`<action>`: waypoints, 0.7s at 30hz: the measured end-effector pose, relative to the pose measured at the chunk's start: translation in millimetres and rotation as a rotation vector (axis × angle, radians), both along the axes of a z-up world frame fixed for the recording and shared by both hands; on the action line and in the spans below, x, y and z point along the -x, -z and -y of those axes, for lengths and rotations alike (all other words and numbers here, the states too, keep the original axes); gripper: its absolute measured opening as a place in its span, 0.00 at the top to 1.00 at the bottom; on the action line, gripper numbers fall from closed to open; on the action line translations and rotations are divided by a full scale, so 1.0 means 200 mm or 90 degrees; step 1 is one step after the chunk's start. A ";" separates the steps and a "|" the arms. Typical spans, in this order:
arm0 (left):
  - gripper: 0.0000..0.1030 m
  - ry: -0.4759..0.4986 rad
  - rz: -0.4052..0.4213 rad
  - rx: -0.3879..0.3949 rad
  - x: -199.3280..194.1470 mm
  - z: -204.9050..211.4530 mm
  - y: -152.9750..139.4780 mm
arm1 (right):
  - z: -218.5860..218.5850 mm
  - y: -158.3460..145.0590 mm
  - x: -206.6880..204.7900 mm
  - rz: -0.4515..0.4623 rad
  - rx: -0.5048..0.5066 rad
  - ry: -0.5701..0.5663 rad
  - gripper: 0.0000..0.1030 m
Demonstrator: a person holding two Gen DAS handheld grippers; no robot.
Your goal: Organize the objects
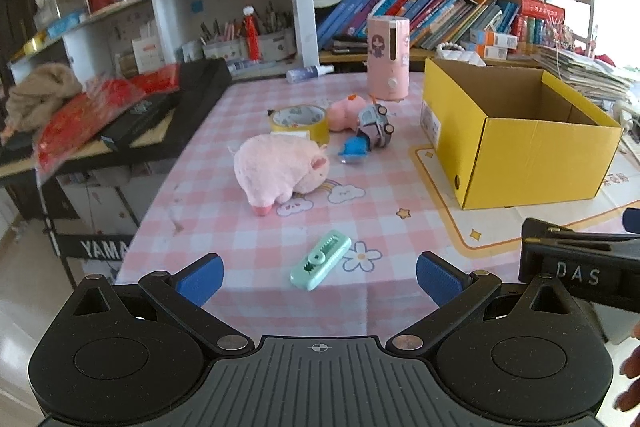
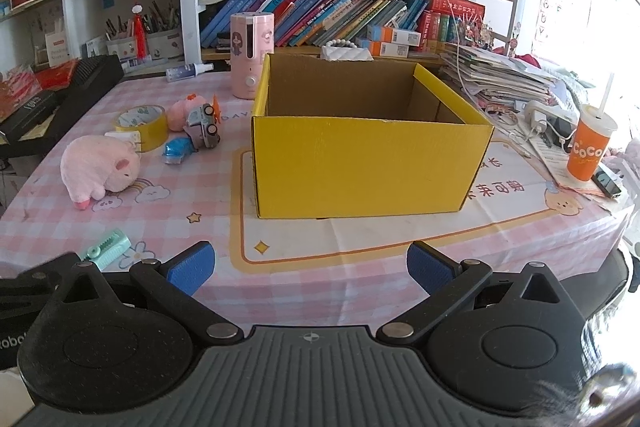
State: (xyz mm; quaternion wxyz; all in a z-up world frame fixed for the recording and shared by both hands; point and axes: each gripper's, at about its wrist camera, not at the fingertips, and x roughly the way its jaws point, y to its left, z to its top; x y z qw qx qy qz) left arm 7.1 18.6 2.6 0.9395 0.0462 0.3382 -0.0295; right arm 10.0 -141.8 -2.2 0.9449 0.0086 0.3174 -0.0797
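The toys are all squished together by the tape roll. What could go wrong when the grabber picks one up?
The toy car leans against the small pink plush and the blue toy, so grabbing one may knock the others over. The flat green tape dispenser, nearest the open left gripper, might slide on the tablecloth instead of lifting.

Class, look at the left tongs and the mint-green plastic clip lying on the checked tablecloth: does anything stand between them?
Nothing visible does. The left tongs are open, and the mint-green plastic clip lies flat just ahead between the blue pads, with only bare pink checked tablecloth around it. The large pink plush pig sits farther back.
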 end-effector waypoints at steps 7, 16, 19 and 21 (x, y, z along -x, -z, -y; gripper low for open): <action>0.01 0.005 -0.019 0.033 -0.03 -0.09 0.02 | -0.03 -0.04 -0.02 0.022 -0.014 -0.027 0.00; 0.20 0.018 -0.042 0.032 -0.10 -0.09 0.09 | -0.07 -0.12 -0.05 0.064 -0.048 -0.111 0.18; 0.38 0.025 -0.056 0.030 -0.15 -0.09 0.12 | -0.09 -0.14 -0.09 0.079 -0.056 -0.151 0.28; 0.46 0.033 -0.065 0.024 -0.20 -0.08 0.15 | -0.11 -0.15 -0.12 0.092 -0.061 -0.176 0.29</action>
